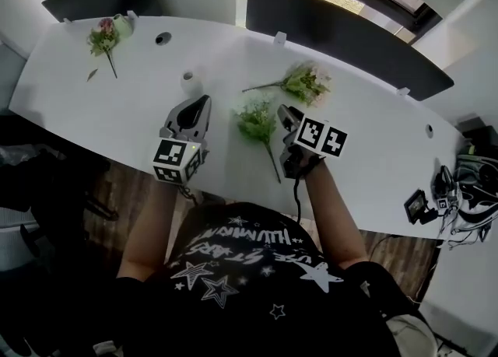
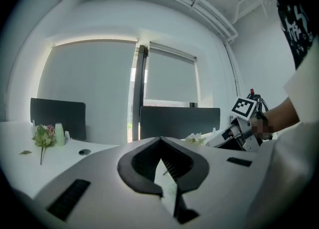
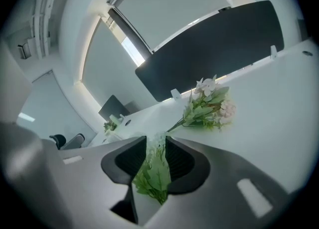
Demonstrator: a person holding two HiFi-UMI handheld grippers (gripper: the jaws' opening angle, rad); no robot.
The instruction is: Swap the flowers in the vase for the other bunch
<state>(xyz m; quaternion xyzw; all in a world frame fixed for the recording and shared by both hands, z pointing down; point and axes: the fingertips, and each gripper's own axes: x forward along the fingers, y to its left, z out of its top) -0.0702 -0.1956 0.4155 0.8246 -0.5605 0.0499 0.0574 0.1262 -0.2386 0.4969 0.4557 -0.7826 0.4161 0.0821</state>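
A green-and-white bunch (image 1: 255, 120) is at the table's middle, its stem trailing toward the front edge. My right gripper (image 1: 285, 114) is at its right side. In the right gripper view its foliage (image 3: 155, 170) fills the narrow gap of that gripper (image 3: 155, 142), touching both pads. My left gripper (image 1: 204, 103) is shut with nothing in it (image 2: 160, 144). It hovers just short of a small white vase (image 1: 187, 80), which looks empty. A second bunch with pale pink blooms (image 1: 306, 82) (image 3: 209, 106) lies farther back.
A third bunch with a pink flower (image 1: 103, 36) (image 2: 44, 135) lies at the far left by a pale cup (image 1: 122, 23). Dark chair backs (image 1: 342, 36) line the table's far side. Small black devices (image 1: 424, 206) sit at the right end.
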